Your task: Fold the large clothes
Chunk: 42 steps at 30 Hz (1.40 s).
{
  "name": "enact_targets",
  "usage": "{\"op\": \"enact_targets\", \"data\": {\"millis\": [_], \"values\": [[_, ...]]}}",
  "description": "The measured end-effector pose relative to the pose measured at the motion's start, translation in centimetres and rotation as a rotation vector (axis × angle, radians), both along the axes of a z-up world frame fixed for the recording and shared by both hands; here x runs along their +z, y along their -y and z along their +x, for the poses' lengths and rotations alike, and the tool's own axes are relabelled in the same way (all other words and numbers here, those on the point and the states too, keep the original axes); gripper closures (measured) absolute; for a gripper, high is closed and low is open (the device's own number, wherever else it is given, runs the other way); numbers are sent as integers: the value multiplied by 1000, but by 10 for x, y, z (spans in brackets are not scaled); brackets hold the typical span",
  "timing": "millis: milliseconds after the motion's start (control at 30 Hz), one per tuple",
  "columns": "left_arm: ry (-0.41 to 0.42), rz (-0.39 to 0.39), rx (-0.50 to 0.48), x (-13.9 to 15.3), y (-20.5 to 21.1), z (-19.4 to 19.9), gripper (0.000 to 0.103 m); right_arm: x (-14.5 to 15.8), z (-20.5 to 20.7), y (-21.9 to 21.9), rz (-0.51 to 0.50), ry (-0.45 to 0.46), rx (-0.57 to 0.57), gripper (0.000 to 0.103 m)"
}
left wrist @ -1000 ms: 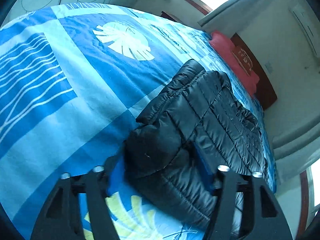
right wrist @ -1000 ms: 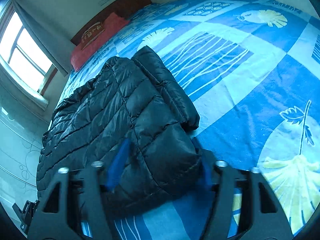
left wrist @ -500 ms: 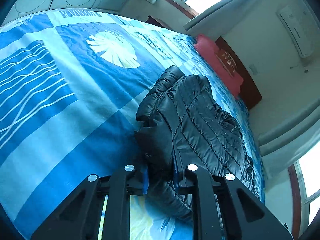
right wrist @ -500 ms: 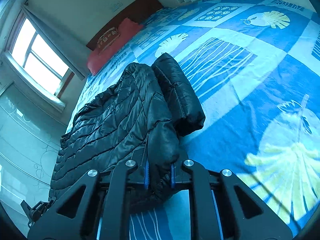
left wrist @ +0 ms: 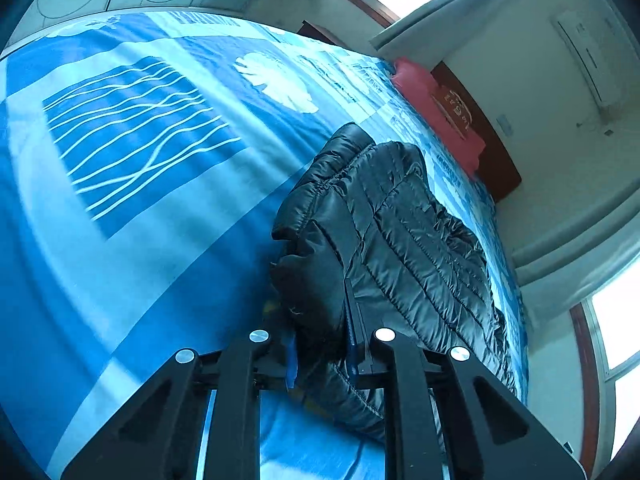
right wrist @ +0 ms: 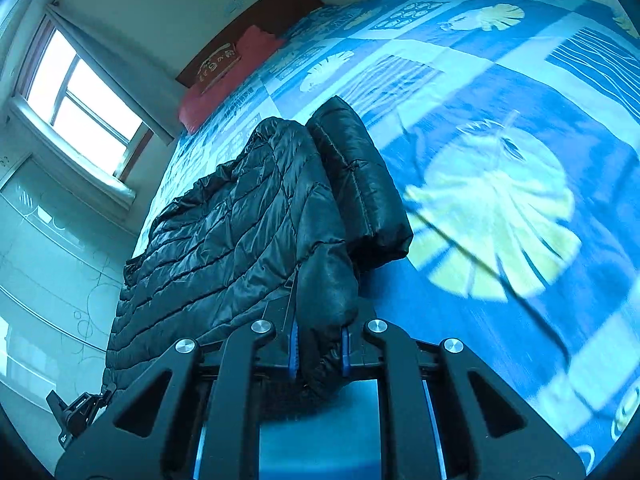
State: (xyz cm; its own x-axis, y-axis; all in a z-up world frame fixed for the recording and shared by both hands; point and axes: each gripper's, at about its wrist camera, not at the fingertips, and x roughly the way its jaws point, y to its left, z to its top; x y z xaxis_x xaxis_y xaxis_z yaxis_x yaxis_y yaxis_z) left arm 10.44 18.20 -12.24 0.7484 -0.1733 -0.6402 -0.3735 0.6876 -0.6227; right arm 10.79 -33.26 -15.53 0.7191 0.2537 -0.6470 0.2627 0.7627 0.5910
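Now both grippers, left gripper (left wrist: pixel 322 354) and right gripper (right wrist: pixel 319 346), pinch puffy folds of the glossy, quilted black jacket (left wrist: pixel 400 240) at lower centre, over a smooth blue bedspread (left wrist: pixel 140 200).

Jacket (left wrist: pixel 404 240): glossy black, quilted in narrow stitched bands. Bedspread (left wrist: pixel 132 184): patchwork of deep blue and pale blue blocks, with white wavy lines at left of frame, a white leaf print at upper centre, and a yellow-green leaf (right wrist: pixel 496 208) at right. Pillow (left wrist: pixel 436 116): red. Headboard (right wrist: pixel 276 12): dark brown. Claws: black with blue pads (right wrist: pixel 294 346).
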Motion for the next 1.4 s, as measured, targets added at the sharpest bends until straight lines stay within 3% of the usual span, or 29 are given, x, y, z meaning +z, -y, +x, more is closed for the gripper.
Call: {"op": "enact_targets", "data": {"millis": [300,433,600,933,967,1033,1200,1400], "values": [[-14,10,-20,-6,-4,-8,84,-7,-7,5,17,-8,3,87],[-41,43,-47,-5,-7,-7,71,-2,-8,6,-36,-24,-7,71],[-69,117,-41,5,-12,-17,53,4,-17,14,-80,-29,-33,61],[-83,289,-61,33,-28,-30,49,37,-23,9,-254,-36,-53,60],[-77,302,-69,36,-29,-28,49,43,-20,2,-281,-27,-39,60],[-66,324,-98,42,-29,-20,39,50,-10,-16,-313,-9,18,60],[-85,351,-212,42,-23,18,38,45,29,-72,-295,-25,209,62],[-113,333,-293,37,-22,62,38,48,87,-139,-322,-22,347,63]]}}
